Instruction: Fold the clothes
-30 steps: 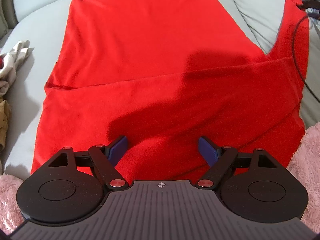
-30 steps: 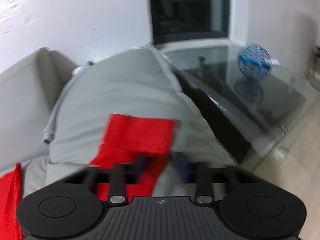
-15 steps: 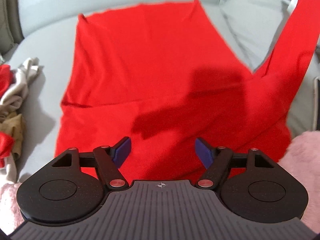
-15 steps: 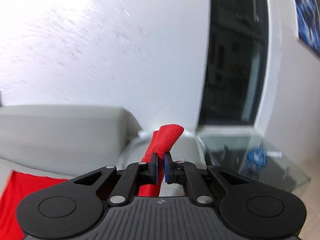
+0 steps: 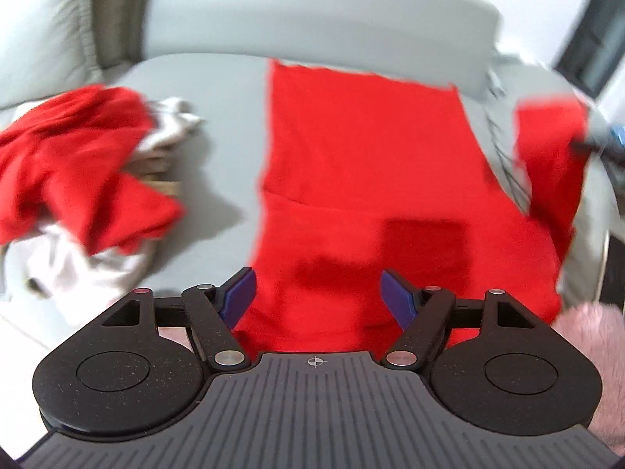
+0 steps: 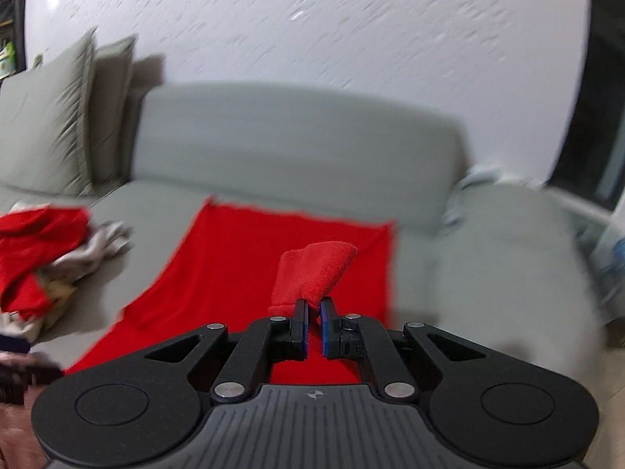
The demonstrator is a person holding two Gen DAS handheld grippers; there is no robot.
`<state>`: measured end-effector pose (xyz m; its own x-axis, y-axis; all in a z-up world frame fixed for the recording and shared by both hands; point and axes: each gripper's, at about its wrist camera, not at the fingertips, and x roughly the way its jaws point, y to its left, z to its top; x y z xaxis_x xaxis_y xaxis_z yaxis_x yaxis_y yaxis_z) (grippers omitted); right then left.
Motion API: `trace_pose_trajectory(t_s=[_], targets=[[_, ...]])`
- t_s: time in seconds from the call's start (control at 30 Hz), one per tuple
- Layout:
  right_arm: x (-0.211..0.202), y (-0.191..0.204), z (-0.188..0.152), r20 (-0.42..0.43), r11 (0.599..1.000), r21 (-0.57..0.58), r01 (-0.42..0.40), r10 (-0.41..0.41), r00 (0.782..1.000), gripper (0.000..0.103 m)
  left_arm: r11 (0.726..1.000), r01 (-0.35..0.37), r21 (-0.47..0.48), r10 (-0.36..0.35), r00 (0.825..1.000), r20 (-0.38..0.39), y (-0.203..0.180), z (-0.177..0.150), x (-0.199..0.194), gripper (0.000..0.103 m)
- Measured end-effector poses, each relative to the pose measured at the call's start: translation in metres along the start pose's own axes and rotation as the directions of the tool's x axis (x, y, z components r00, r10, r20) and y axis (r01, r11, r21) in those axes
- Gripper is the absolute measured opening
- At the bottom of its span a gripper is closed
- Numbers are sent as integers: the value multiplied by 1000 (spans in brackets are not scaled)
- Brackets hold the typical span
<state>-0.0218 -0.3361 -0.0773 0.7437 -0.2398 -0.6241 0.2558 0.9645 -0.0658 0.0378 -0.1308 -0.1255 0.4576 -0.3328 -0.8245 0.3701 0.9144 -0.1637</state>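
Your left gripper (image 5: 317,292) hovers above the near end of the red garment (image 5: 363,164), which lies spread flat on the grey sofa seat (image 5: 230,90). Its jaws stand apart with nothing between them; they narrowed a little within the last second, and the blue pads (image 5: 238,297) touch no cloth. A horizontal fold line crosses the garment about halfway along its length in your left wrist view.

Your right gripper (image 6: 314,322) has its jaws clenched on a bunched corner of the same red garment (image 6: 250,273). The pinched cloth rises as a rounded tuft just beyond the fingertips, lifted clear of the flat part below it. In the left wrist view this raised portion appears as a red flap at the right side of the sofa, above the seat and apart from the main panel, with the right gripper blurred at its edge.

A heap of unfolded clothes (image 5: 78,179), red and pale pieces mixed, lies on the seat to the left of the spread garment, well apart from it. A pink fluffy fabric (image 5: 590,336) sits at the lower right corner, just beside the garment's near edge. Both views are motion-blurred, so finer detail of the cloth edges cannot be told.
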Motion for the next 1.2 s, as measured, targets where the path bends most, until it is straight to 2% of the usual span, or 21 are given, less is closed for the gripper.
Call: trace_pose_trajectory(t_s=[0.17, 0.27, 0.33, 0.4, 0.47, 0.53, 0.6, 0.67, 0.8, 0.9, 1.03, 1.2], targets=[[32, 78, -7, -21, 995, -80, -55, 54, 998, 6, 995, -22, -101, 25, 999, 27, 34, 0, -12, 75], [53, 109, -21, -91, 984, -123, -132, 121, 988, 13, 992, -33, -124, 35, 999, 20, 45, -2, -13, 75], [60, 113, -30, -176, 975, -93, -201, 183, 967, 18, 991, -37, -126, 39, 999, 12, 48, -4, -11, 75], [52, 104, -34, -193, 968, -50, -245, 231, 954, 34, 992, -36, -117, 37, 999, 3, 46, -7, -9, 75], [39, 89, -33, -174, 969, -24, -246, 238, 956, 43, 994, -36, -106, 36, 999, -8, 42, -9, -7, 75], [30, 74, -33, -171, 970, 9, -242, 240, 956, 46, 997, -31, -77, 30, 999, -25, 31, -11, -2, 75], [22, 52, -35, -193, 969, 71, -238, 247, 950, 58, 999, -25, -44, 24, 999, -37, 21, -13, 3, 75], [18, 32, -41, -219, 966, 122, -227, 249, 943, 64, 1000, -15, -12, 14, 998, -54, 10, -16, 8, 75], [4, -12, -71, -240, 954, 186, -234, 275, 931, 61, 1000, 0, 23, 2, 996, -93, -3, -22, 17, 75], [-1, -36, -92, -216, 942, 244, -231, 285, 934, 63, 999, 3, 36, 2, 993, -116, -7, -26, 21, 75], [3, -71, -112, -197, 887, 414, -206, 308, 931, 63, 999, -8, 47, 15, 988, -156, -12, -34, 27, 75], [8, -95, -129, -137, 792, 575, -204, 339, 931, 63, 997, -16, 71, 28, 985, -171, -19, -37, 31, 76]])
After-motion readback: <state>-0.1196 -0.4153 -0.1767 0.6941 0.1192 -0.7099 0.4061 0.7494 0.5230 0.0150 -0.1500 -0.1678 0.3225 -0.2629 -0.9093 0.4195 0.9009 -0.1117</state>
